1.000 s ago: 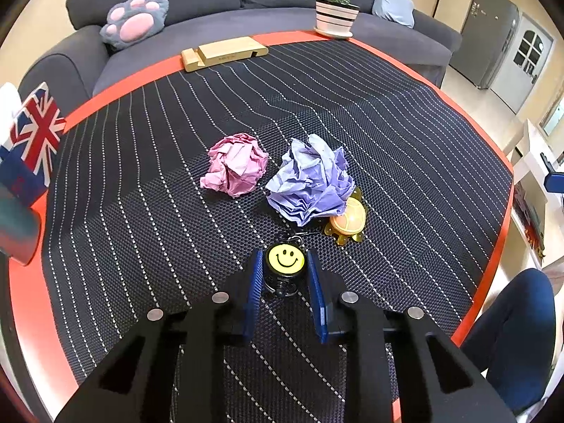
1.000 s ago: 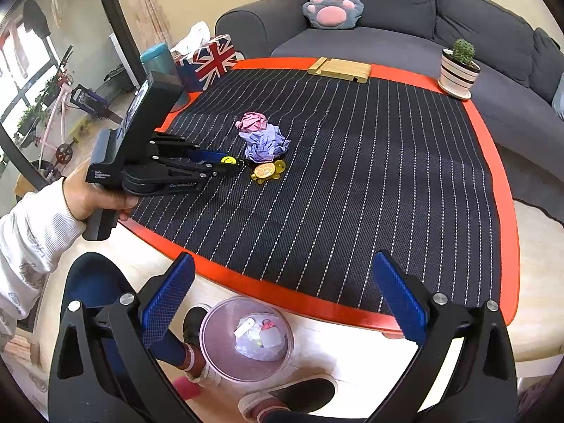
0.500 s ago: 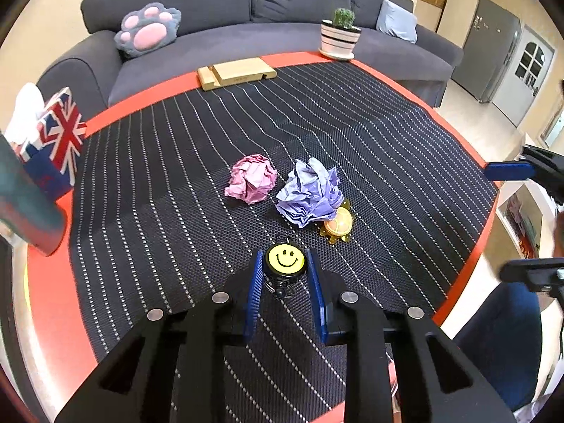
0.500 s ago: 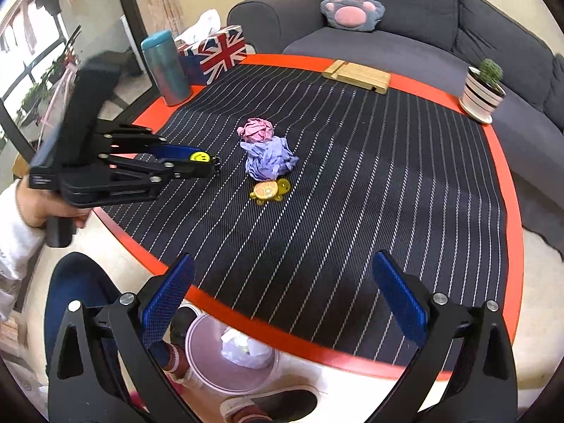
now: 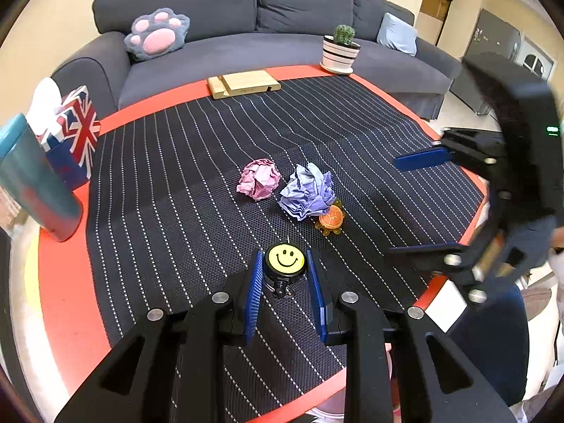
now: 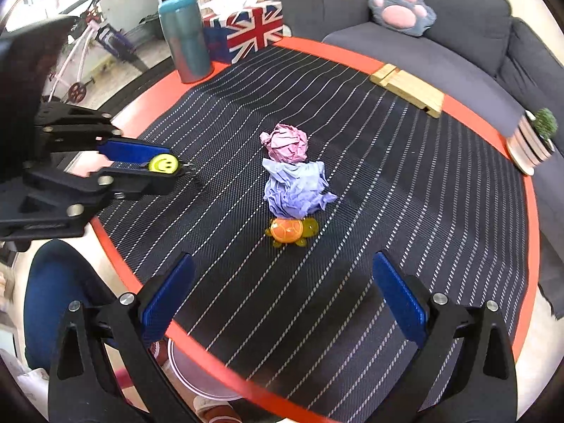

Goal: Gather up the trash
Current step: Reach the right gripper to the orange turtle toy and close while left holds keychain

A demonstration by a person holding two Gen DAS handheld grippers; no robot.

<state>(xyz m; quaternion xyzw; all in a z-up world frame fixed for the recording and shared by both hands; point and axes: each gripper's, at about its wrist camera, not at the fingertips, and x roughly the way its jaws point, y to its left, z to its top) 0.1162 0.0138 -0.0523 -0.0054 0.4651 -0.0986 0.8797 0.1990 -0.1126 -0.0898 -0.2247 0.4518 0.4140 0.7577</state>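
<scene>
A home living room, going by the dark grey sofa with its paw-shaped cushion, a potted cactus, a flag-printed tissue box and a bicycle parked by the window.

Both your wrist cameras looked steeply down at the surface from opposite sides, sharing the crumpled papers.

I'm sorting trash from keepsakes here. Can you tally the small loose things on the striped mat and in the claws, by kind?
Crumpled paper balls: 2, pink paper ball and purple paper ball
Toy turtles: 1, orange turtle
Smiley badges: 1, smiley badge, held in the left claw
Total: 4
</scene>
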